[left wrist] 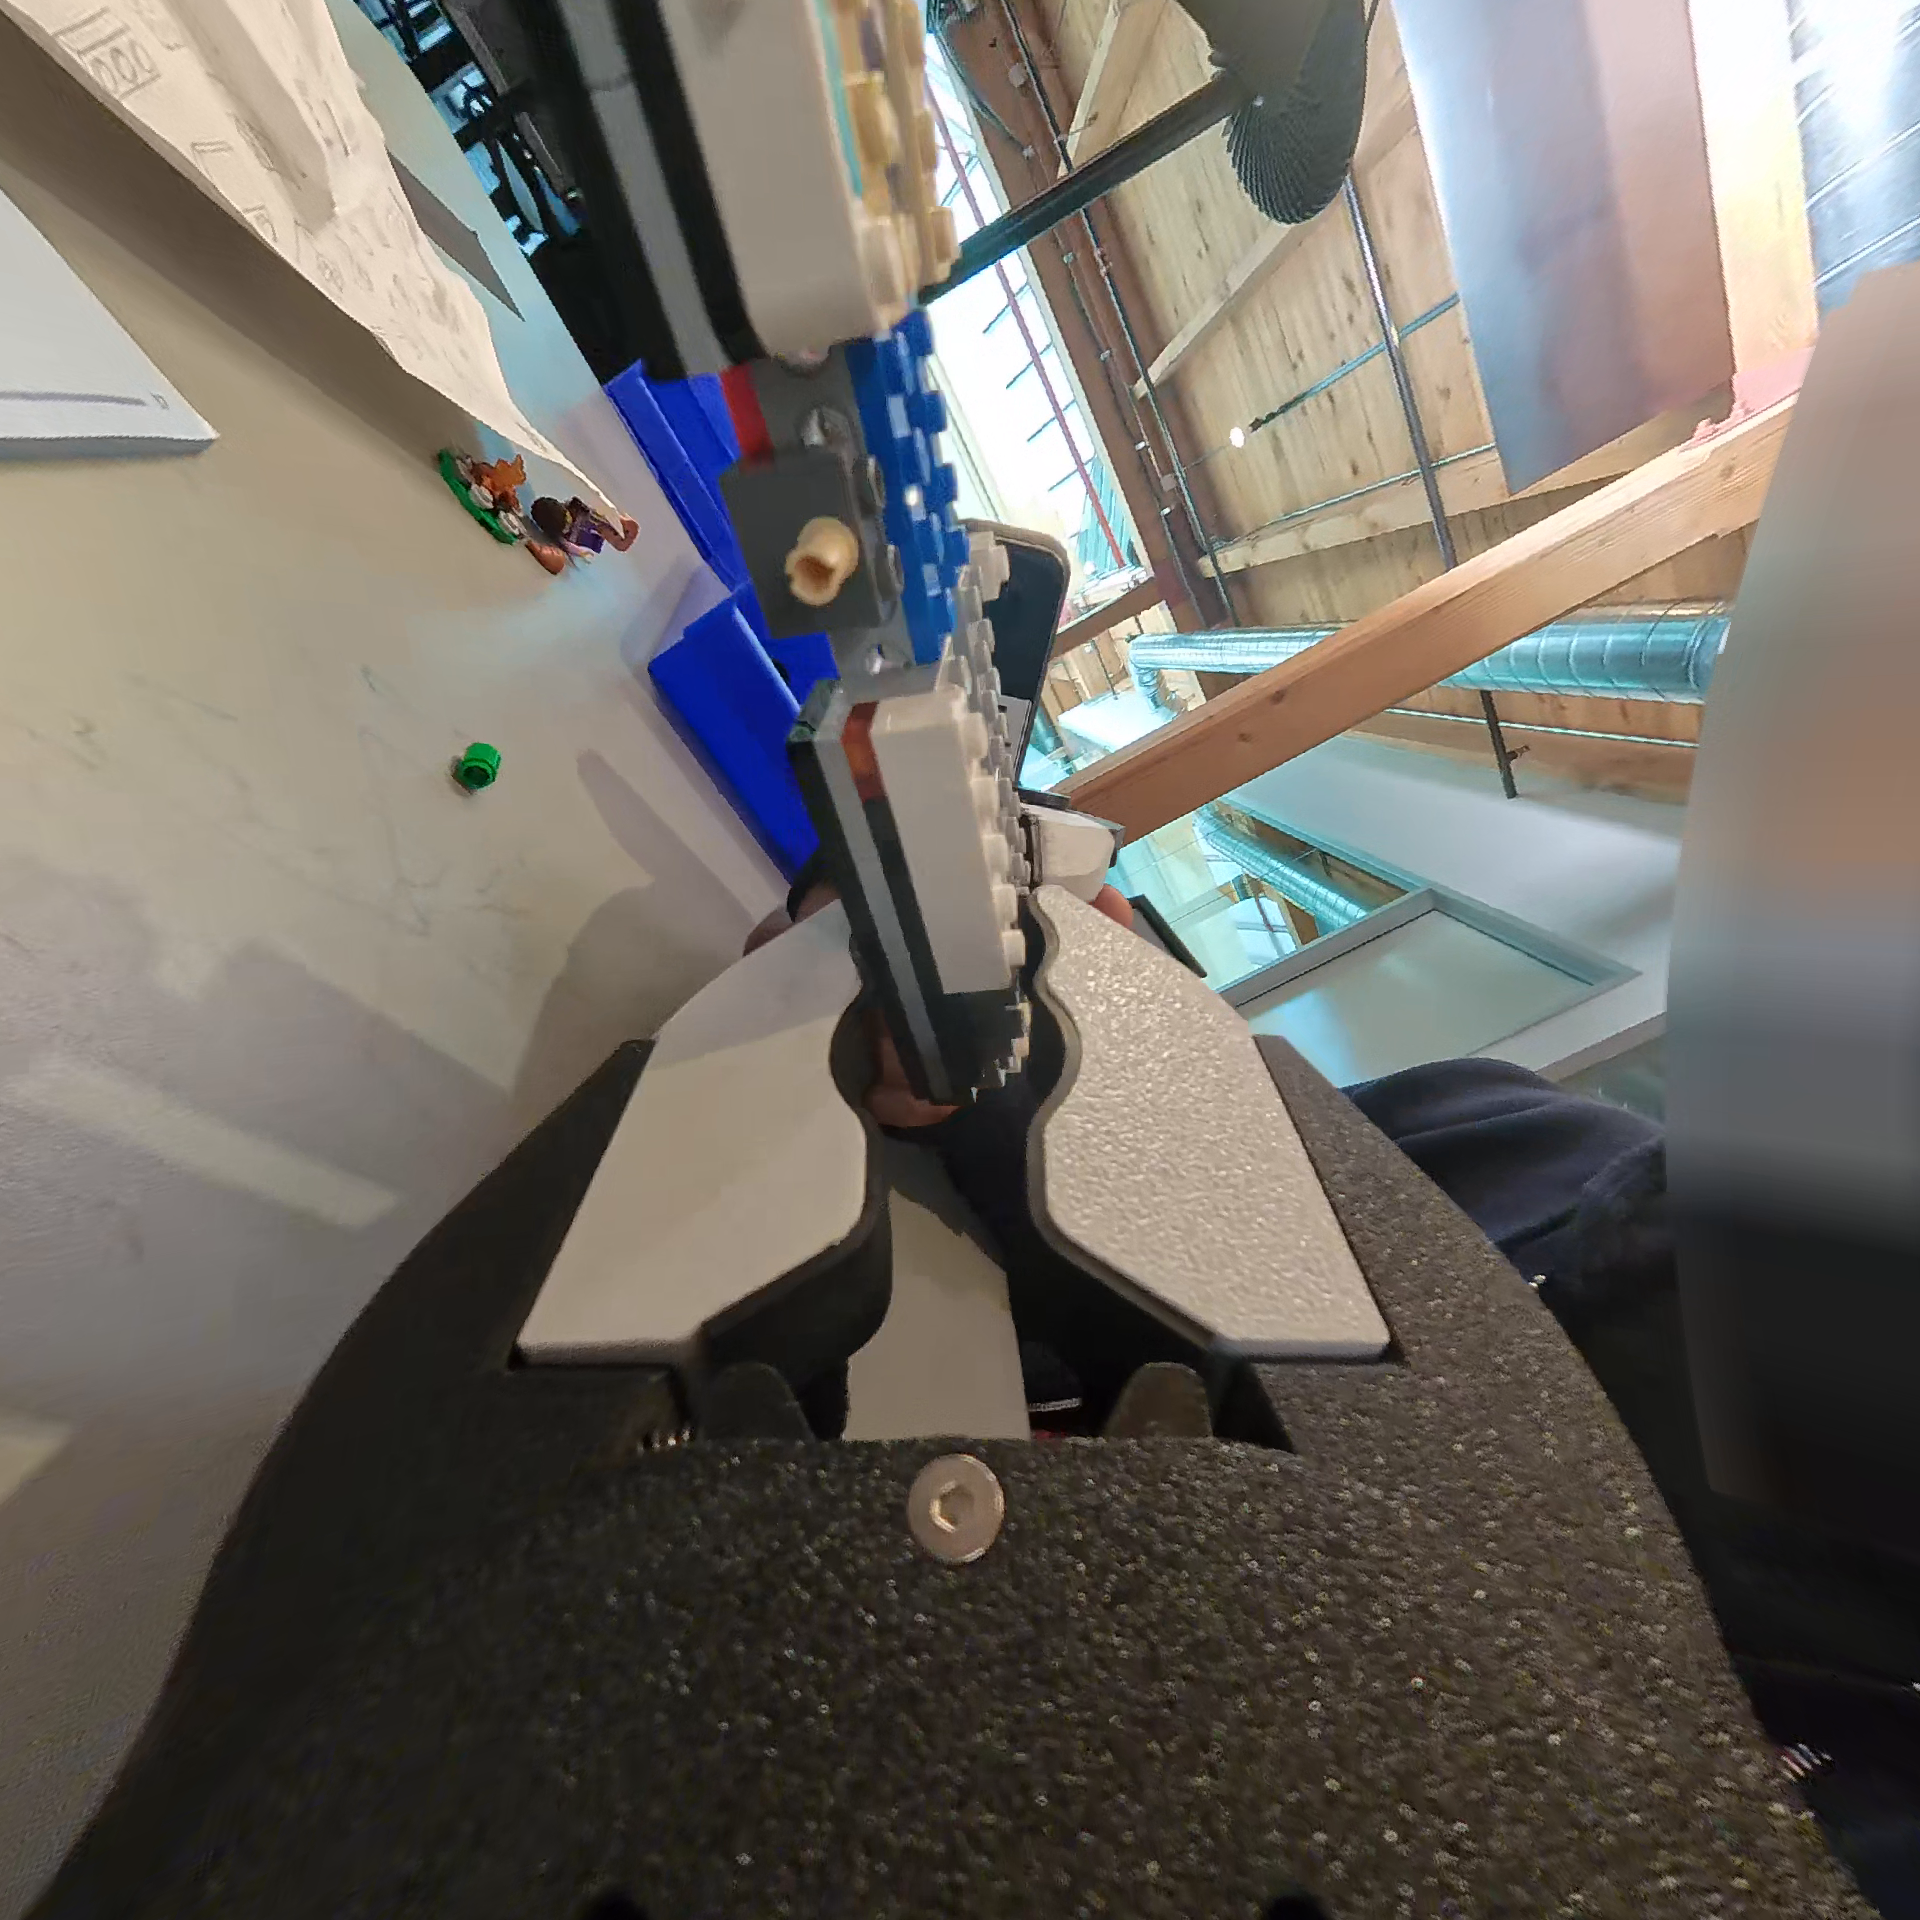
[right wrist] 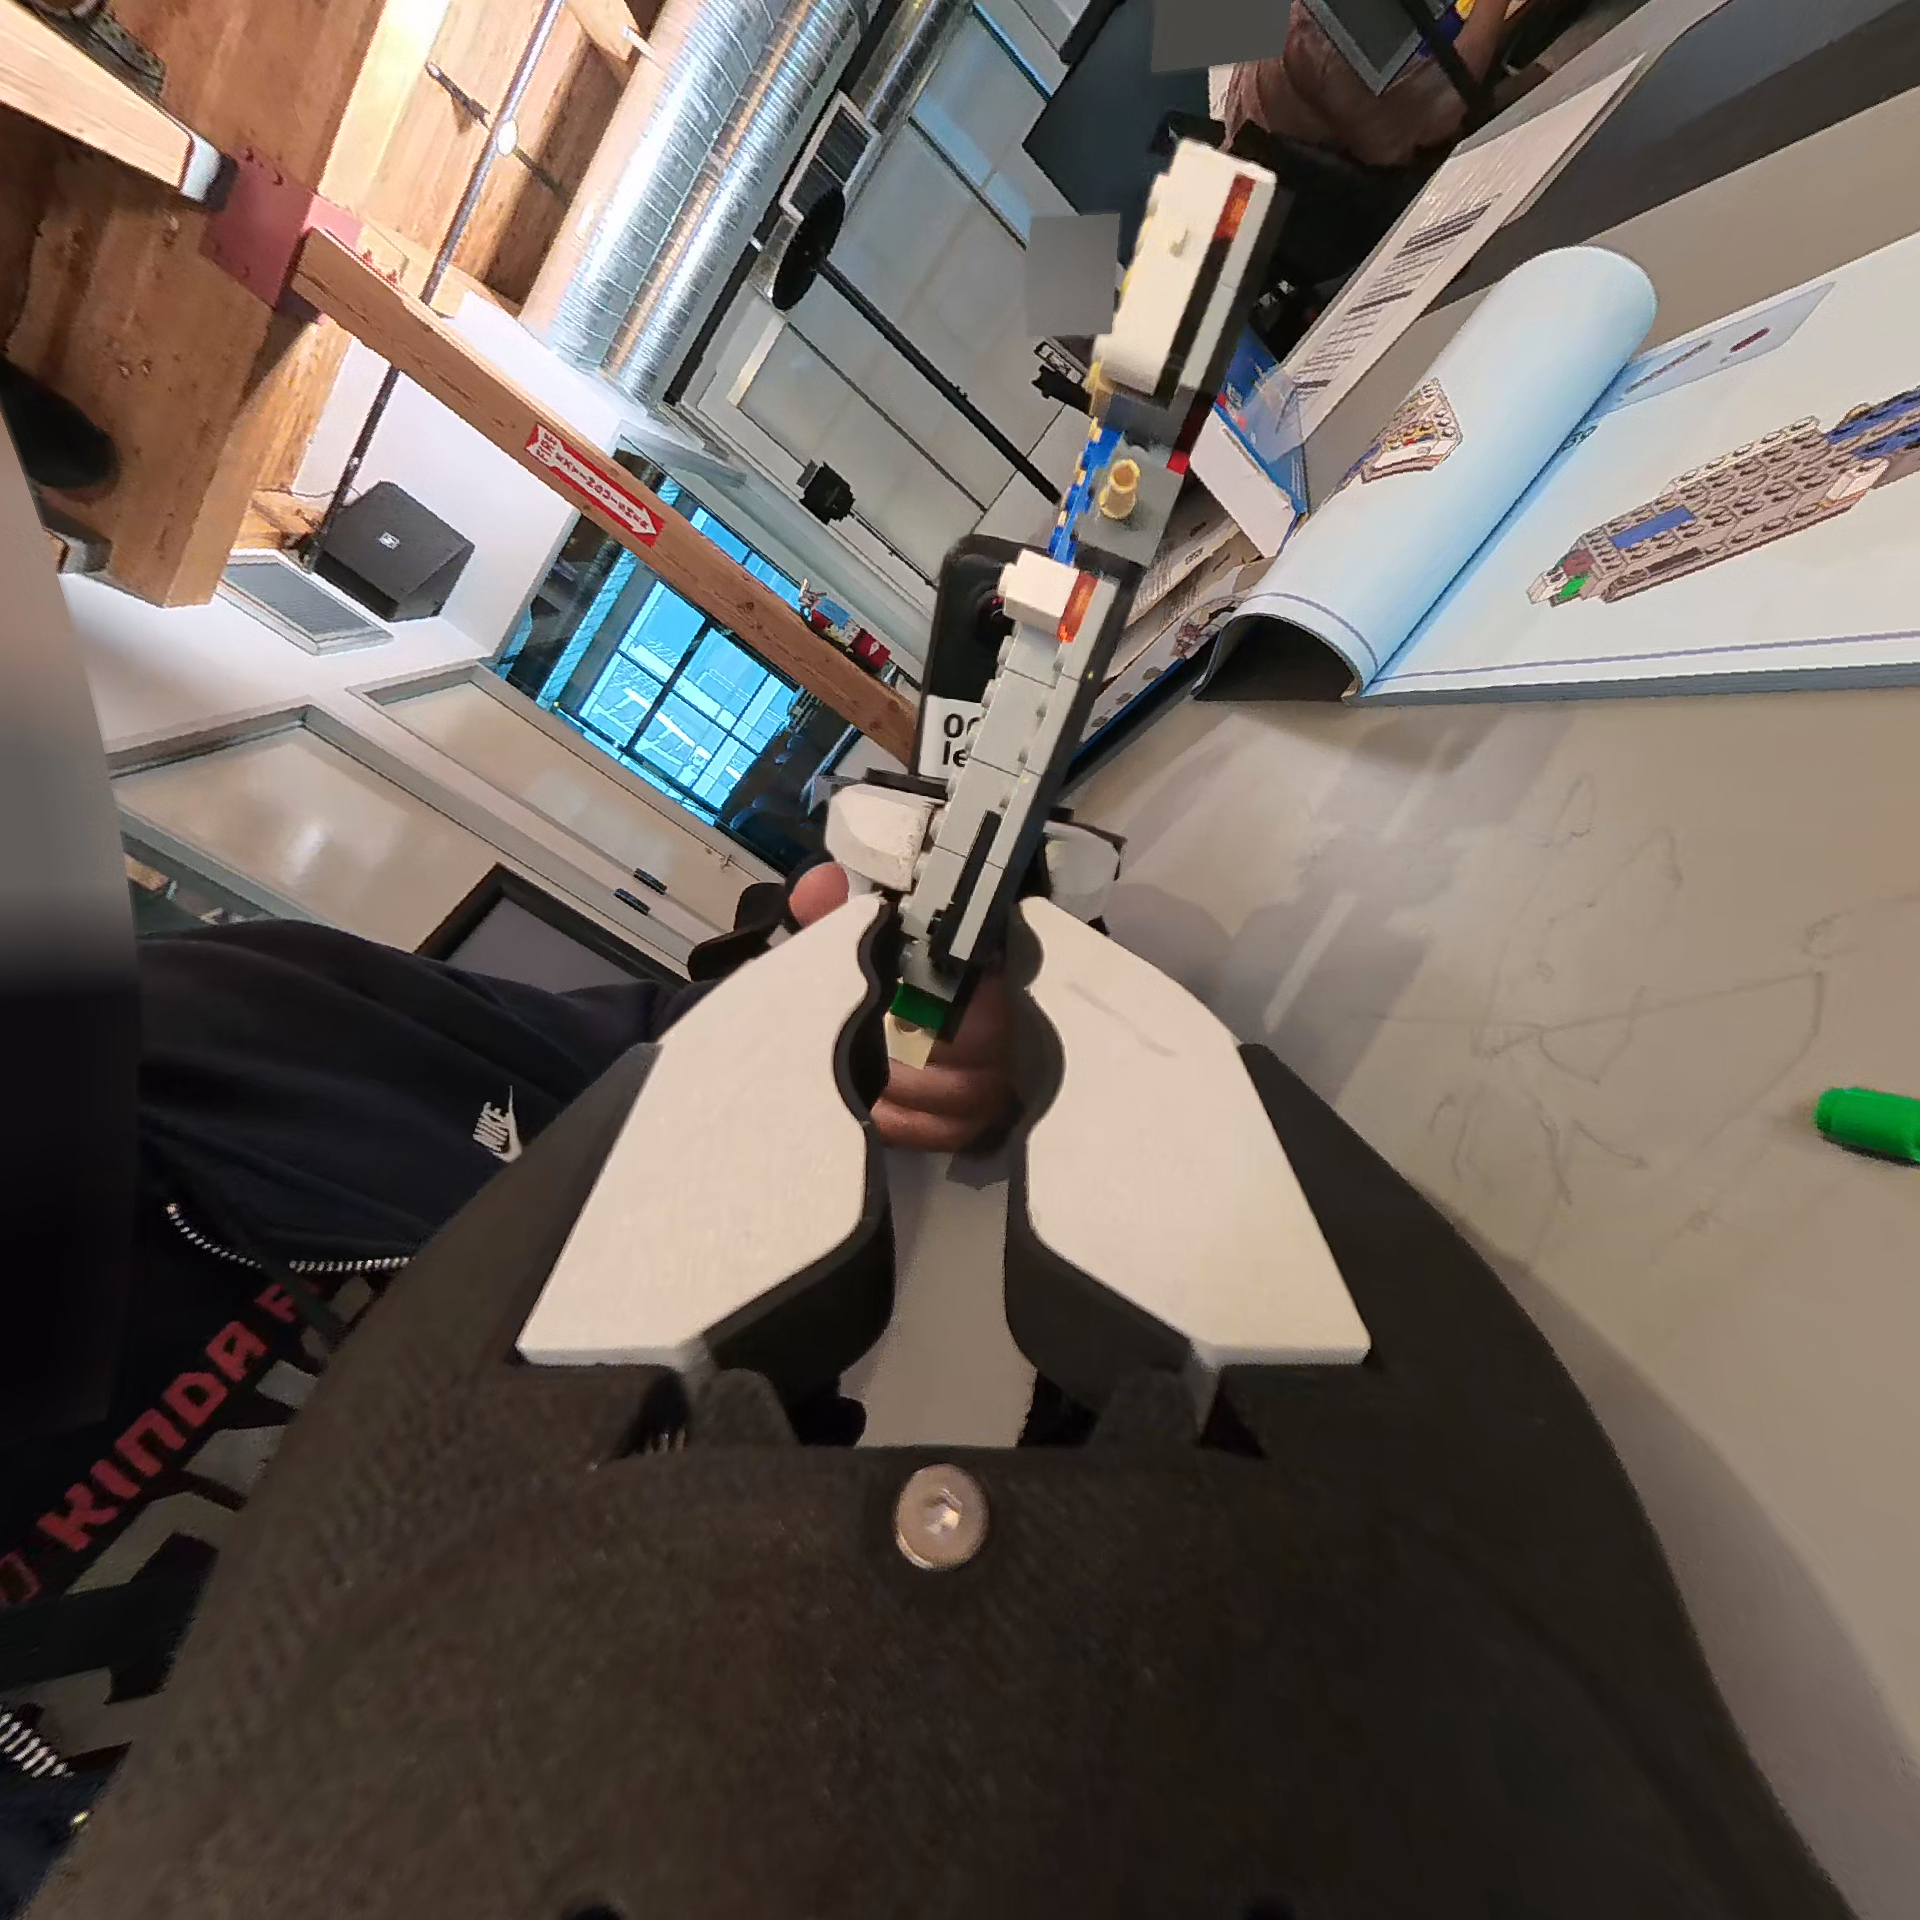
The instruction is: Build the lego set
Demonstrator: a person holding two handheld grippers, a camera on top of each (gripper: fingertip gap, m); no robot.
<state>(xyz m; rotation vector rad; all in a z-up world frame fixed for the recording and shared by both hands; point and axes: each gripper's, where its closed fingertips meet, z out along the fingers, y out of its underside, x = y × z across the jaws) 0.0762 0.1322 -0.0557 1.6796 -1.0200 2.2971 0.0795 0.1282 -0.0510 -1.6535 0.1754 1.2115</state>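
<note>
Both your grippers, left (left wrist: 940, 997) and right (right wrist: 940, 977), pinch the brick model (left wrist: 925, 894) with their fingers, steadying it edge-on above the surface (left wrist: 260, 831).

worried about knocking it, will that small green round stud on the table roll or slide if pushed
The green round stud looks cylindrical and seems to lie on its side, so a nudge would probably roll it. The table looks smooth, so it could skid too. It appears tiny, likely very light.

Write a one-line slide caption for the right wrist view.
Right gripper clamps the near end of a long grey toy-brick assembly, the left gripper gripping just beyond, beside an open instruction booklet.
</note>
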